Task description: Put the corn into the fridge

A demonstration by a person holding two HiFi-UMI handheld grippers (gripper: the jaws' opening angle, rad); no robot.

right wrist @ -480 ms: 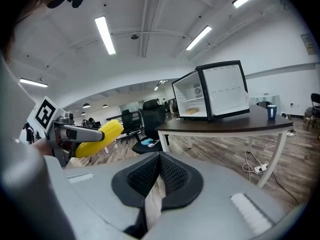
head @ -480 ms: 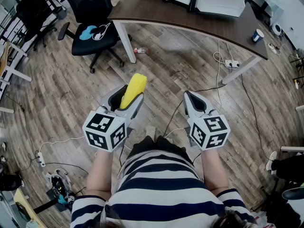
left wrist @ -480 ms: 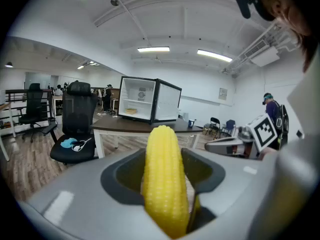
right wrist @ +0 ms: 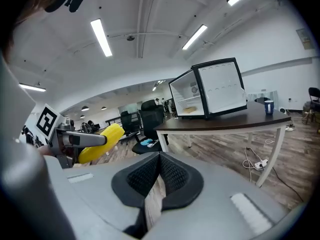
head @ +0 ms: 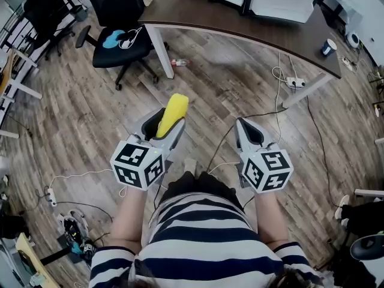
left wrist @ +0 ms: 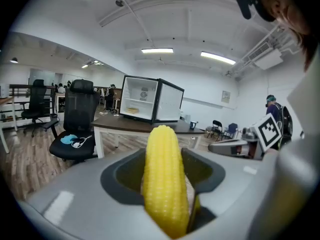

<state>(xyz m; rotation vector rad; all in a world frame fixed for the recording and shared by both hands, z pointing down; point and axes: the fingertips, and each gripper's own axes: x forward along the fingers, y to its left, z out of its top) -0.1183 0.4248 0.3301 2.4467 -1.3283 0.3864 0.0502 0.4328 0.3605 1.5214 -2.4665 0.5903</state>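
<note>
Corn (left wrist: pixel 164 176) stands clamped in my left claw (head: pixel 162 122), the jaws pressed on its lower sides while its rounded tip pokes out past them toward the far side. My right claw (right wrist: pixel 159 160) holds nothing; its pads meet at the tips, with only a sliver of floor showing between them lower down. Both claws hang near my body over the wood floor (head: pixel 90 119). The fridge (right wrist: pixel 210 89) stands far ahead on the brown table (head: pixel 270 32), its door open.

Yellow corn (head: pixel 173 111) in left hand-held gripper (head: pixel 166 121)
</note>
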